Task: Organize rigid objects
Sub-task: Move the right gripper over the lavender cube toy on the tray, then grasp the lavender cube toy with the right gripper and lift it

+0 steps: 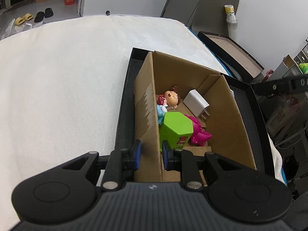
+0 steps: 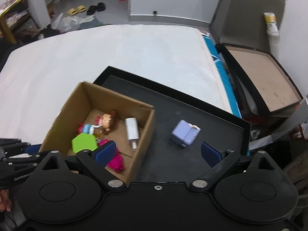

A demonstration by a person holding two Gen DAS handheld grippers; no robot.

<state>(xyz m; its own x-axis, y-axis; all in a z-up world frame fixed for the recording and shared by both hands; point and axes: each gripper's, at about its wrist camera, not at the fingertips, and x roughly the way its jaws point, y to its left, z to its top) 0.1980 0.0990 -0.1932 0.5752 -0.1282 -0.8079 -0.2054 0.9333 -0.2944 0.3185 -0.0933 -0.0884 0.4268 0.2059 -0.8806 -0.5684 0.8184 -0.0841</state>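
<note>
A brown cardboard box (image 1: 227,115) (image 2: 67,111) stands in a black tray (image 1: 123,104) (image 2: 192,104). My left gripper (image 1: 152,155) is shut on the box's left wall near its close corner. Inside lie a doll figure (image 1: 171,97) (image 2: 107,120), a white charger plug (image 1: 196,102) (image 2: 132,129), a green hexagonal container (image 1: 176,129) (image 2: 83,141) and a magenta toy (image 1: 198,134) (image 2: 116,161). A lavender block-shaped object (image 2: 184,132) rests on the tray floor to the right of the box. My right gripper (image 2: 157,153) hangs open above the box's near right corner, holding nothing.
The tray sits at the right end of a white cloth-covered surface (image 1: 67,77) (image 2: 115,53). Beyond its right edge stands a second black box with a brown inside (image 2: 265,77) (image 1: 231,52), and a yellow-and-white bottle (image 2: 270,23) (image 1: 230,13). Slippers lie on the far floor.
</note>
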